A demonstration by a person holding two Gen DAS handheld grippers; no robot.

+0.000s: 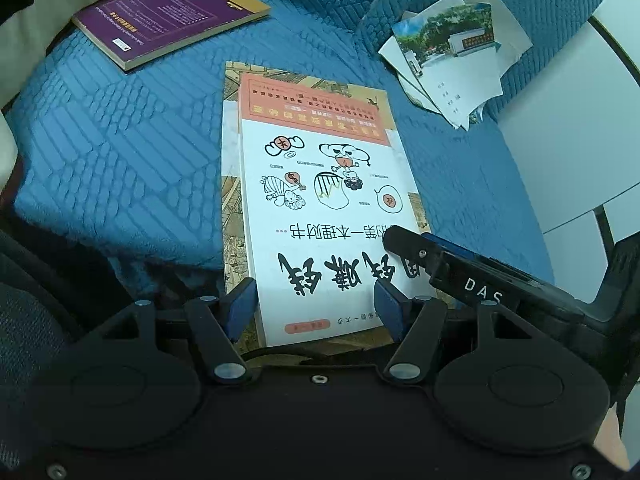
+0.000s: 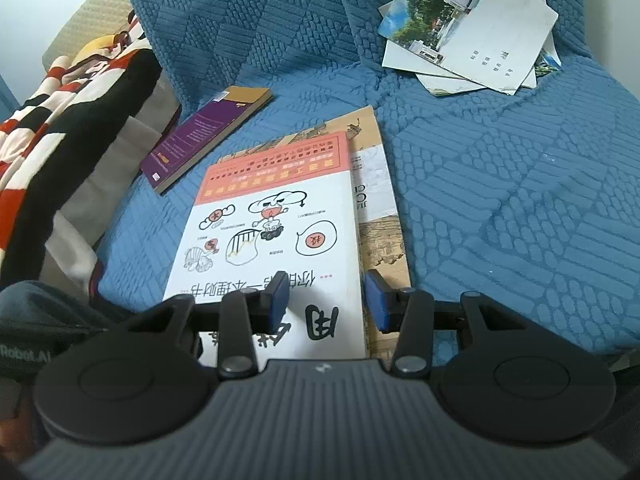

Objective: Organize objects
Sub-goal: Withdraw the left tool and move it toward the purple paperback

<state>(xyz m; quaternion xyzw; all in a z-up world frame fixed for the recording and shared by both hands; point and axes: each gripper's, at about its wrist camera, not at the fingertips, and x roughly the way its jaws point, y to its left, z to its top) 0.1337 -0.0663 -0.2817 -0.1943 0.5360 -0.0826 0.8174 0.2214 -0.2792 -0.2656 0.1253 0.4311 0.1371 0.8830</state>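
A white book with an orange band and cartoons [image 1: 320, 184] [image 2: 276, 216] lies on a larger tan illustrated book [image 1: 232, 200] [image 2: 380, 208] on the blue sofa cover. My left gripper [image 1: 316, 308] is open, its blue pads either side of the white book's near edge. My right gripper [image 2: 326, 300] is open over the book's near right corner; its finger also shows in the left wrist view [image 1: 460, 264]. A purple book [image 1: 168, 16] [image 2: 204, 136] lies further back to the left.
A loose pile of photo cards and papers [image 1: 452, 56] [image 2: 472, 28] rests against the sofa back at the right. A striped red, white and black blanket [image 2: 68, 104] lies at the left. A white surface [image 1: 568, 128] borders the sofa on the right.
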